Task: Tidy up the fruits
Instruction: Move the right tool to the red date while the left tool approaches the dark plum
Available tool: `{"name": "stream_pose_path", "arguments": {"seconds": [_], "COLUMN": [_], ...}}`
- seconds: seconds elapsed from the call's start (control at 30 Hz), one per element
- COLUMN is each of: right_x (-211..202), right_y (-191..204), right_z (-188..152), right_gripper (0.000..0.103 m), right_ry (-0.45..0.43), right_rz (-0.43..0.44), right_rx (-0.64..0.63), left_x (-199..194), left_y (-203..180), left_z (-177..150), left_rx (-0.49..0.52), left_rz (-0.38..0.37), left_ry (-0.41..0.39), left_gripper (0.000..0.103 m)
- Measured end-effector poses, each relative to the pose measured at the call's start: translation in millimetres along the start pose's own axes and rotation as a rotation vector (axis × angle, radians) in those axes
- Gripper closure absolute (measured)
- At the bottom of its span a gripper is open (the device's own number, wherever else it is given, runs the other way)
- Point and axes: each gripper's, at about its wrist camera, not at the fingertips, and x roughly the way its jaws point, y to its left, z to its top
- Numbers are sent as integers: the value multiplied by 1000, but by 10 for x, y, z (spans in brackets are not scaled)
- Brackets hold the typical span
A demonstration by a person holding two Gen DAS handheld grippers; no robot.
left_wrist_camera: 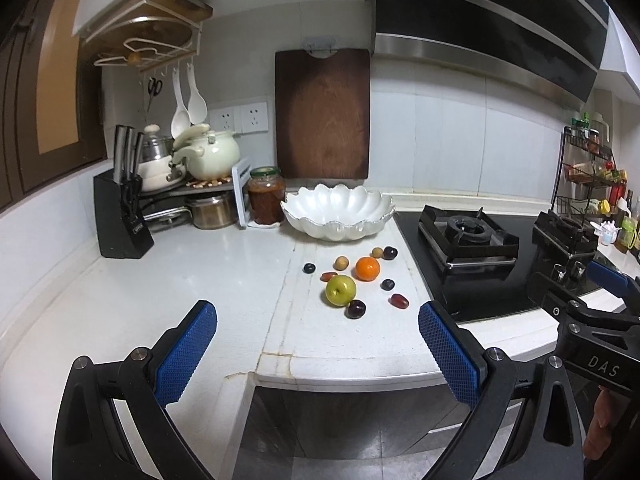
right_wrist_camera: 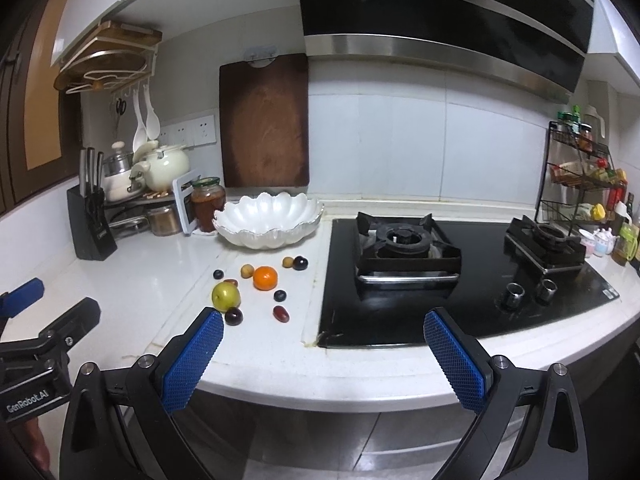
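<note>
Several fruits lie loose on the white counter: a green apple (left_wrist_camera: 340, 289) (right_wrist_camera: 226, 296), an orange (left_wrist_camera: 367, 268) (right_wrist_camera: 265, 277), dark plums (left_wrist_camera: 355, 309) (right_wrist_camera: 233, 316), red dates (left_wrist_camera: 399, 301) (right_wrist_camera: 281, 313) and small tan fruits (left_wrist_camera: 341, 263). An empty white scalloped bowl (left_wrist_camera: 338, 216) (right_wrist_camera: 267, 219) stands behind them. My left gripper (left_wrist_camera: 318, 344) is open and empty, near the counter's front edge. My right gripper (right_wrist_camera: 323, 354) is open and empty, in front of the stove and right of the fruits.
A black gas stove (left_wrist_camera: 468, 236) (right_wrist_camera: 408, 250) lies right of the fruits. A jar (left_wrist_camera: 266, 196), pots and a knife block (left_wrist_camera: 120, 216) stand at the back left. A wooden cutting board (left_wrist_camera: 322, 114) leans on the wall. A spice rack (right_wrist_camera: 580, 176) stands far right.
</note>
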Motion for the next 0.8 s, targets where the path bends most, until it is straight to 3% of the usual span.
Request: {"name": "stream_pose_path", "arguments": {"seconds": [0.2,0.47,0.8], "right_x": [266,703,1275], "right_y": [19,96,238], "right_z": [26,35,82], "right_gripper": [8,27,46], "right_ry": [25,92,221], "right_rz": [12,53,97], "right_rx": [-20,-31,-15], "left_x": [268,646,1157], "left_y": [-9,-35,-27], "left_z": [23,41,42], "left_rx": [11,50,103], "left_rz": [-18,-45,-144], "left_ry": [38,82,140], "left_gripper": [10,20,30]}}
